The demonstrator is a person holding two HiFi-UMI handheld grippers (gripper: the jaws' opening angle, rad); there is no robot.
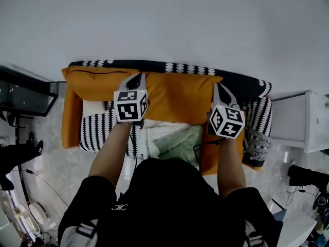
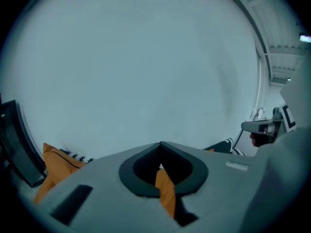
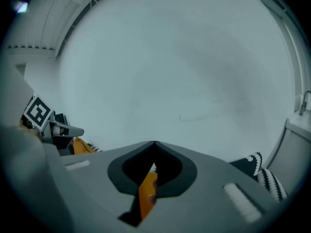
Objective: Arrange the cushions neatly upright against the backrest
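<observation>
The sofa (image 1: 259,112) was seen from above, its black-and-white patterned backrest (image 1: 180,67) set along the white wall (image 1: 164,19). A central orange cushion (image 1: 177,99) was held upright in front of the middle of the backrest, its top edge close under the backrest's crest. The left gripper (image 1: 138,78) was placed at the cushion's upper corner nearer the backrest's left end. In the left gripper view its jaws were clamped together, with a fold of orange fabric pinched between them. The right gripper (image 1: 218,86) was placed at the opposite upper corner, toward the backrest's right end, and its jaws were likewise pressed together on a strip of orange fabric. A second orange cushion (image 1: 95,80) was leaned against the left end of the backrest, just beside the held one. On the seat in front of the backrest, a striped cushion (image 1: 100,130) was laid below the second orange cushion and a pale green cushion (image 1: 180,143) before the middle. A third orange cushion (image 1: 209,156) was partly hidden under the right forearm. A white cabinet (image 1: 303,120) was stood beyond the backrest's right end and a dark screen (image 1: 25,94) beyond its left end.
</observation>
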